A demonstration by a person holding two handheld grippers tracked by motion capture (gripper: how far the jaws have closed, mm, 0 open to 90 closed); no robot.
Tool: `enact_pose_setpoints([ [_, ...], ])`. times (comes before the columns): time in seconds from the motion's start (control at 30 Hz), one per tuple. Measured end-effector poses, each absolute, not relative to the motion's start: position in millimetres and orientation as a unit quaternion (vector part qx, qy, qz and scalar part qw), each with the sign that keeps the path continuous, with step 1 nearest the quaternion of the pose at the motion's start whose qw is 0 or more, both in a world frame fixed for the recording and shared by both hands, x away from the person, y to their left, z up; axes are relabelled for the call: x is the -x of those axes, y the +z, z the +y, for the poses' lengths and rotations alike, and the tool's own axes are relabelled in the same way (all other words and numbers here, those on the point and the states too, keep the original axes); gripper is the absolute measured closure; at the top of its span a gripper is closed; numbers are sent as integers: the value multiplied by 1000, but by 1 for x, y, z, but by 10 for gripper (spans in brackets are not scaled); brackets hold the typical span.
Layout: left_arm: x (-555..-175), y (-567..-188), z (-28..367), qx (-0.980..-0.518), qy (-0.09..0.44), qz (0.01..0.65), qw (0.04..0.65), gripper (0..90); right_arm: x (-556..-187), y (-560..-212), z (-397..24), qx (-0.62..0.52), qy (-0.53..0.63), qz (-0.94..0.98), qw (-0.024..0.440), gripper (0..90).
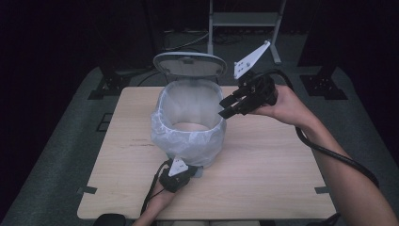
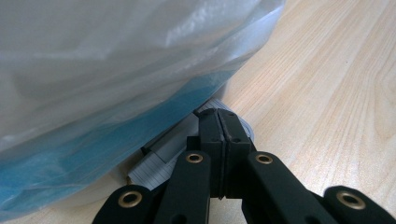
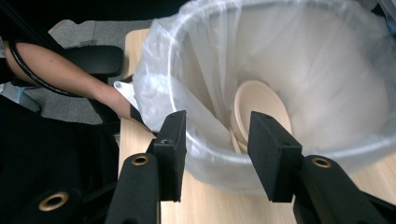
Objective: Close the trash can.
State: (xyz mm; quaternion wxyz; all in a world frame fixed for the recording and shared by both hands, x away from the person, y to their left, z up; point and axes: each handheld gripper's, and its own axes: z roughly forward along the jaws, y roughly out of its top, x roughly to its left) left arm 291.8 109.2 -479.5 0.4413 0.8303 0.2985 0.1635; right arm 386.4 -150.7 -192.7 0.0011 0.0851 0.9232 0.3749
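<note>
A pedal bin lined with a white plastic bag [image 1: 188, 141] stands mid-table with its grey lid [image 1: 189, 63] raised. A beige plate [image 3: 261, 107] lies tilted inside the bag, also seen from above as a beige plate [image 1: 190, 126]. My right gripper [image 1: 226, 107] hovers at the bin's right rim, pointing into it. In the right gripper view the right gripper [image 3: 217, 140] is open with nothing between its pads. My left gripper [image 1: 178, 176] sits at the bin's near base. In its own view the left gripper [image 2: 218, 135] is shut, tips on the grey ribbed pedal [image 2: 156, 161] under the bag [image 2: 116, 56].
The wooden table [image 1: 263, 169] has bare surface right and left of the bin. Behind it stand a metal frame [image 1: 242, 19] and black stand bases [image 1: 110, 82]. The person's left forearm [image 3: 60, 70] reaches in beside the bin.
</note>
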Motion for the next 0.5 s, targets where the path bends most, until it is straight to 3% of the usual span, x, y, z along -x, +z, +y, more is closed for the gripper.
enact_pose_setpoints([
  [0.5,-291,-479,109,-831,162,298,441,892,-389,-219,-194,-128,392,911,9,527],
])
